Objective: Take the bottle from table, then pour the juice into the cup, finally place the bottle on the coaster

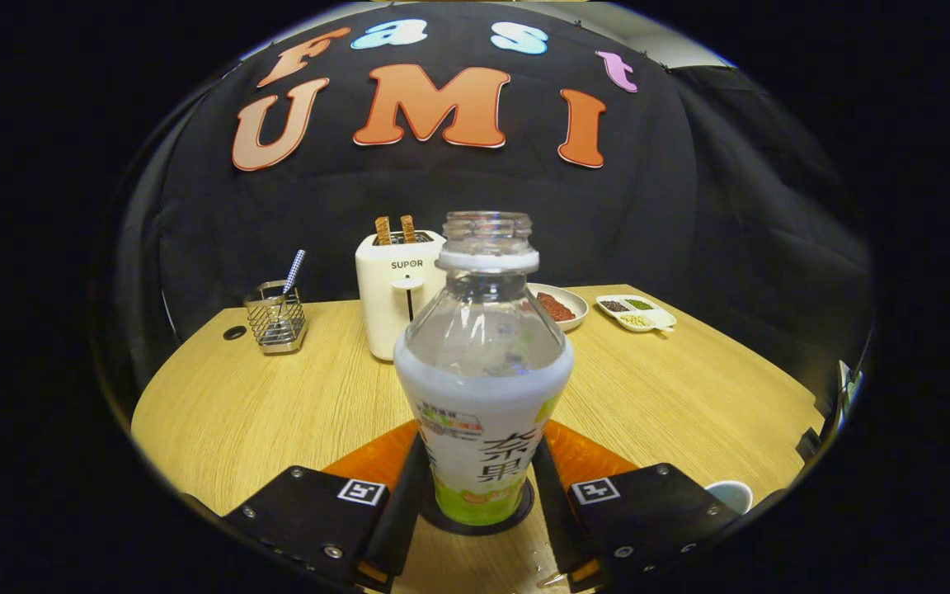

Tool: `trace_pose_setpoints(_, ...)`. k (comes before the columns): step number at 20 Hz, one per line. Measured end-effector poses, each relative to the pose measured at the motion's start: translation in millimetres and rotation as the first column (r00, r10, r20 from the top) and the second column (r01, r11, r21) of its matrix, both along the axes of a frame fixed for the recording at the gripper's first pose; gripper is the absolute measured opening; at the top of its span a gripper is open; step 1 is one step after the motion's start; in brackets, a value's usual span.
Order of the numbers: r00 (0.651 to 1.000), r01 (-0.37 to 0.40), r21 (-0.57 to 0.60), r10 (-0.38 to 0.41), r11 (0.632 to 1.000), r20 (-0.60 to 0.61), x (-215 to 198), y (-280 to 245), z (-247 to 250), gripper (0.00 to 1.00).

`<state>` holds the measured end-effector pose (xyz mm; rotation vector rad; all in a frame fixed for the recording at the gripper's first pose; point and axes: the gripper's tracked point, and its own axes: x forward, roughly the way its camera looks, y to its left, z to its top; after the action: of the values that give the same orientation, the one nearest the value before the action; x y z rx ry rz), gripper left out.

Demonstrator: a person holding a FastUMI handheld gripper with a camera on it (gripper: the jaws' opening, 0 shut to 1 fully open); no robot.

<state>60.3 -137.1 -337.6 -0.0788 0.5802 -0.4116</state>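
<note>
An uncapped clear bottle (482, 388) with a white and green label stands upright on a dark round coaster (524, 513) on the wooden table (277, 412). A little milky liquid shows at its shoulder. My gripper (477, 450) has one finger on each side of the bottle's lower body, and both black pads (409, 487) touch the label, so it is shut on the bottle. The rim of a white cup (729, 493) peeks out just right of the right finger, close to the table's front.
Beyond the bottle stands a white toaster (397, 297) with two slices in it. A wire holder (275, 318) with a striped straw sits at the back left. A plate of red food (562, 305) and a divided snack dish (636, 313) lie at the back right.
</note>
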Motion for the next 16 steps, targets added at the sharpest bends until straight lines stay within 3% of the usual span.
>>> trace_pose_setpoints(2,1.000,0.011,0.011,-0.011,1.000,0.009,-4,0,6,0.71)
trace_pose_setpoints(7,0.997,-0.008,0.011,0.007,1.000,0.070,-15,5,41,0.97)
trace_pose_setpoints(11,0.985,-0.027,0.084,0.012,0.996,0.170,-27,18,91,0.97)
trace_pose_setpoints(16,0.977,-0.035,0.035,0.027,0.999,0.213,-58,38,163,0.97)
